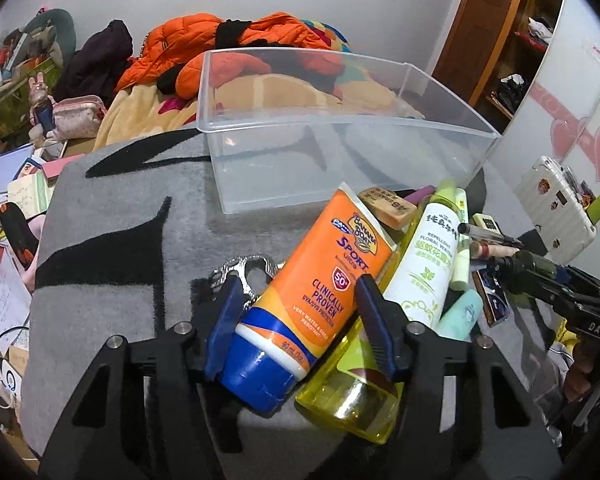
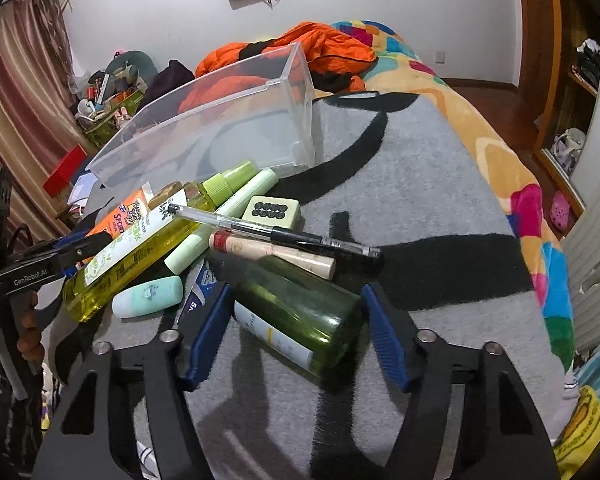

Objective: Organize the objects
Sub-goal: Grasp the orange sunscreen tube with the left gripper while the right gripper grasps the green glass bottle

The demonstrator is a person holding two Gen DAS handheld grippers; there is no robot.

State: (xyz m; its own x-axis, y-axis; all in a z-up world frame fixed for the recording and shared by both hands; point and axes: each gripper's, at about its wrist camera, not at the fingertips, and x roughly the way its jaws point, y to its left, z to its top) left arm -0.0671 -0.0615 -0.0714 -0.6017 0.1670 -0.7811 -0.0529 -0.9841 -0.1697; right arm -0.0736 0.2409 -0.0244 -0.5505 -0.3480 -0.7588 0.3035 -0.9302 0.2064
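Observation:
An orange sunscreen tube (image 1: pixel 324 280) with a blue cap lies on the grey rug (image 1: pixel 120 240), leaning on a yellow repellent bottle (image 1: pixel 424 264). My left gripper (image 1: pixel 299 280) is shut on the tube, one blue pad against each side. In the right wrist view a dark green glass bottle (image 2: pixel 300 312) lies on its side, and my right gripper (image 2: pixel 296 286) is shut on it across its body. Behind the pile stands a clear plastic bin (image 1: pixel 380 152), also seen as the bin (image 2: pixel 220 128), with nothing inside.
The pile also holds a clear pen (image 2: pixel 272 228), a beige tube (image 2: pixel 276 254), a mint tube (image 2: pixel 148 296), a pale green marker (image 2: pixel 220 220), a dotted tile (image 2: pixel 272 210) and a metal tool (image 1: pixel 244 268). A white case (image 1: pixel 552 208) sits right; an orange jacket (image 1: pixel 204 40) lies behind.

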